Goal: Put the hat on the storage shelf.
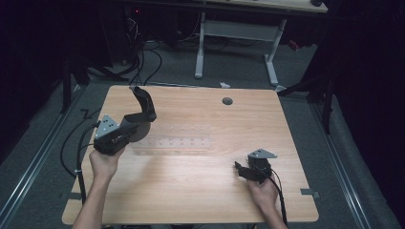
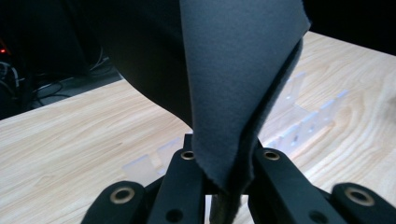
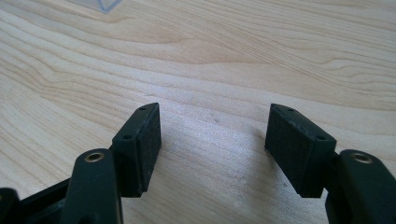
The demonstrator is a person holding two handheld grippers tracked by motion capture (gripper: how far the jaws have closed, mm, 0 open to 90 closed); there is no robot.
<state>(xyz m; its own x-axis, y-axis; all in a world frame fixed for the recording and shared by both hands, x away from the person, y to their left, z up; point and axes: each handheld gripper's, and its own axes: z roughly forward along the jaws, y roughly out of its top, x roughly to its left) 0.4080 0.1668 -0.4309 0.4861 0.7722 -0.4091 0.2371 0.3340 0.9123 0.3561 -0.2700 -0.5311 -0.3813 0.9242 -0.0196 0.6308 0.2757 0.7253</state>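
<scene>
**High view: left claw clamped on grey cloth, right claw apart over bare wood**

From above, the left gripper (image 1: 125, 130) sits toward nine o'clock on the wooden table (image 1: 200, 191), held up off the surface. Its jaws are pinched together on a dark grey cloth (image 1: 143, 102), which rises from them toward twelve o'clock. In the left gripper view the cloth (image 2: 243, 84) is folded, its edge caught between the two black jaws. A clear plastic rack (image 1: 174, 141) lies on the table near the centre, just beside that gripper at its three o'clock. The right gripper (image 1: 244, 171) is low at about five o'clock, jaws well apart, nothing between them.
</scene>
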